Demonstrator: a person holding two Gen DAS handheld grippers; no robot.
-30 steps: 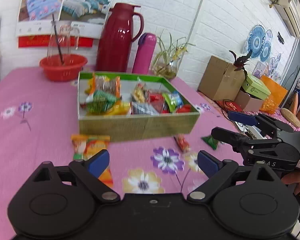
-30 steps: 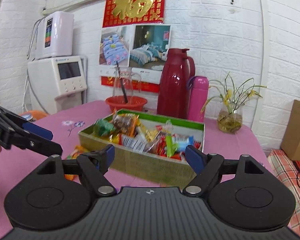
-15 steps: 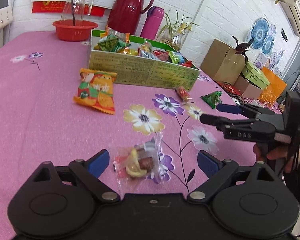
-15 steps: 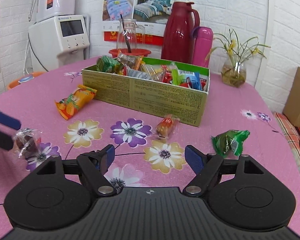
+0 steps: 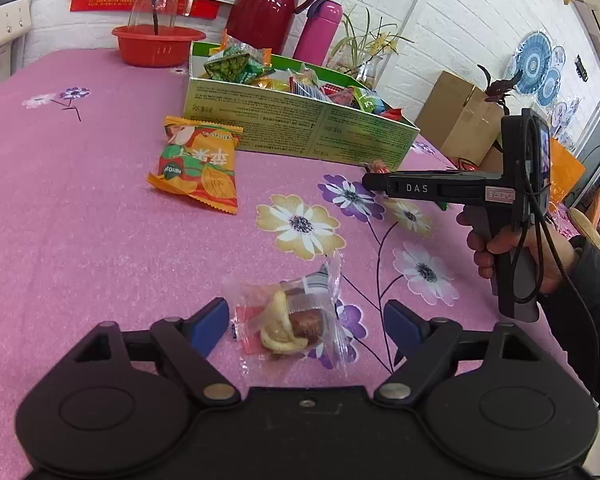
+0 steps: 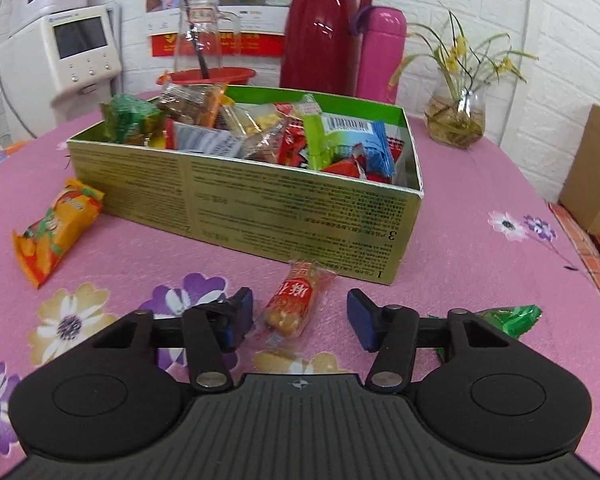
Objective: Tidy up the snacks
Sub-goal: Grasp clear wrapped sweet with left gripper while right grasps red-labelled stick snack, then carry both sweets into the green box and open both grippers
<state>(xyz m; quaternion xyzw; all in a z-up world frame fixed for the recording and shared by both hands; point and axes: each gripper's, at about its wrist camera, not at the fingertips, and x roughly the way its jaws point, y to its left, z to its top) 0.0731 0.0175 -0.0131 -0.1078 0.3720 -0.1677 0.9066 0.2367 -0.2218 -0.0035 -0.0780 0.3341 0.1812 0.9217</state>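
Note:
A green cardboard box [image 5: 300, 128] full of snack packets stands on the pink flowered tablecloth; it also shows in the right wrist view [image 6: 260, 204]. My left gripper [image 5: 306, 322] is open, its jaws on either side of a clear packet [image 5: 292, 316] with a brown and yellow snack, lying on the cloth. My right gripper [image 6: 300, 316] is open around a red and orange packet [image 6: 296, 300] lying in front of the box. An orange packet [image 5: 196, 164] lies left of the box, and shows in the right wrist view [image 6: 56, 228]. A green packet [image 6: 512, 320] lies right of my right gripper.
Behind the box stand a red thermos [image 5: 268, 4], a pink bottle [image 5: 318, 28], a red bowl with a glass jug [image 5: 156, 40] and a plant vase [image 6: 456, 116]. Cardboard boxes [image 5: 460, 116] stand beyond the table's right edge.
Both grippers have dropped low and moved forward. The left one now straddles the clear packet; the right one has closed in on the red and orange packet by the box.

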